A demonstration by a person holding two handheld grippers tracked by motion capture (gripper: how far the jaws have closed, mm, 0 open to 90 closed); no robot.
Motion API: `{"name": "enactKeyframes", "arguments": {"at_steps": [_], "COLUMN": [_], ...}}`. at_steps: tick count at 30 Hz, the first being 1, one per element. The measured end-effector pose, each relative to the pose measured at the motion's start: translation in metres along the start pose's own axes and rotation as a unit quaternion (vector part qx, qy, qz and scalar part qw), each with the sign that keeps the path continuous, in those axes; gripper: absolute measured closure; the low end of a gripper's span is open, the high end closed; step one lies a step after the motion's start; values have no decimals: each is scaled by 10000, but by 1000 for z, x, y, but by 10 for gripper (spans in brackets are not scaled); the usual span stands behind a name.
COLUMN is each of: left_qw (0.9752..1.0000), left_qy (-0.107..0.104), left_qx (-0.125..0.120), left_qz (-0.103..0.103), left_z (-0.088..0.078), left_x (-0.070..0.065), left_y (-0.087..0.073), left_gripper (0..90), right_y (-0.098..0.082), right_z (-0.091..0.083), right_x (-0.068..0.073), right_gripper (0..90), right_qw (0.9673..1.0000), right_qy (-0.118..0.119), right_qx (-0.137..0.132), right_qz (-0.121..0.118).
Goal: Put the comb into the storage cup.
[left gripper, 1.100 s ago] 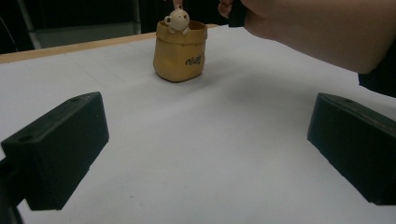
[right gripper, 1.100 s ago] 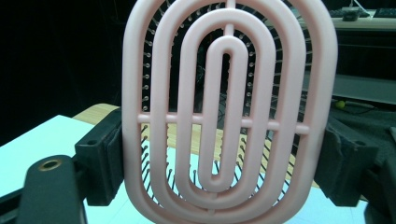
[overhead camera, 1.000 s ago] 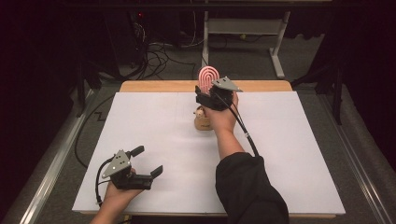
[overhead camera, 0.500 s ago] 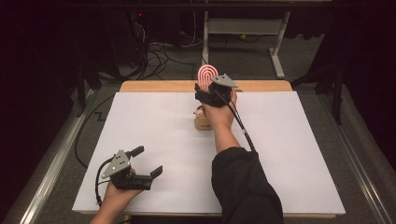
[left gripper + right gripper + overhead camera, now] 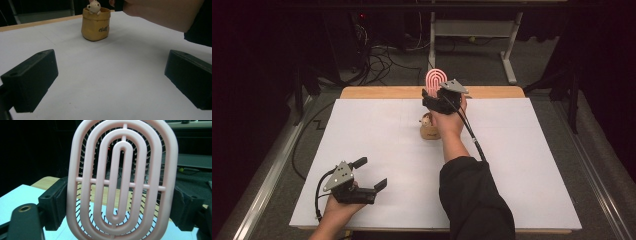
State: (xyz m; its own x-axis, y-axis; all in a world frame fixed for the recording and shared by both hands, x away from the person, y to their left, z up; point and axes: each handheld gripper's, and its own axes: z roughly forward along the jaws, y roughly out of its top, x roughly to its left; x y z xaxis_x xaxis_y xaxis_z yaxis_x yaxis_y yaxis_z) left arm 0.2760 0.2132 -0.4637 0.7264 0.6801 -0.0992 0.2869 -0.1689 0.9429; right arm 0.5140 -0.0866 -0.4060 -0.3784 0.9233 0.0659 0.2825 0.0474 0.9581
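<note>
My right gripper (image 5: 432,96) is raised over the far middle of the table, shut on a pink vented hairbrush (image 5: 435,80) that stands upright between its jaws. In the right gripper view the brush head (image 5: 122,182) is pressed on both sides by the black pads (image 5: 56,202), with its bristles on the far side. Just below that hand sits a small yellow pot (image 5: 429,131) with a little cream animal figure (image 5: 94,6) peeking out of it. My left gripper (image 5: 372,173) rests at the table's front left, open with nothing between its jaws. The pot (image 5: 95,25) stands well ahead of it.
A white sheet (image 5: 377,135) covers the table, with a wooden edge (image 5: 382,92) along the far side. Cables (image 5: 382,65) and a metal table frame (image 5: 512,50) lie on the dark floor beyond. The right forearm (image 5: 462,165) crosses the middle of the table.
</note>
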Motion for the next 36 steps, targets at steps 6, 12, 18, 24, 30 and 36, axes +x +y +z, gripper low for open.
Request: {"name": "enactKeyframes", "arguments": {"at_steps": [6,12,18,24,30,36], "left_qw": [10000,10000,10000,10000,10000,10000], "left_qy": [8,10,22,16,12,10], "left_qx": [-54,-58,-54,-1,-5,1], "left_qz": [-27,-39,-73,-34,-36,-42], "left_z": [-2,-3,-3,-3,-3,-3], "left_x": [-1,1,2,1,1,1], "left_y": [1,1,0,0,0,0], "left_gripper": [0,0,0,0,0,0], "right_y": [1,1,-1,-1,-2,-2], "right_z": [-4,-3,0,1,1,1], "right_x": [3,4,-1,-2,-2,-3], "right_gripper": [180,181,174,163,158,135], "right_qw": [10000,10000,10000,10000,10000,10000], "right_qy": [10,-3,-9,0,-8,-27], "right_qx": [41,35,47,40,55,80], "right_qz": [-20,-30,19,34,32,43]}}
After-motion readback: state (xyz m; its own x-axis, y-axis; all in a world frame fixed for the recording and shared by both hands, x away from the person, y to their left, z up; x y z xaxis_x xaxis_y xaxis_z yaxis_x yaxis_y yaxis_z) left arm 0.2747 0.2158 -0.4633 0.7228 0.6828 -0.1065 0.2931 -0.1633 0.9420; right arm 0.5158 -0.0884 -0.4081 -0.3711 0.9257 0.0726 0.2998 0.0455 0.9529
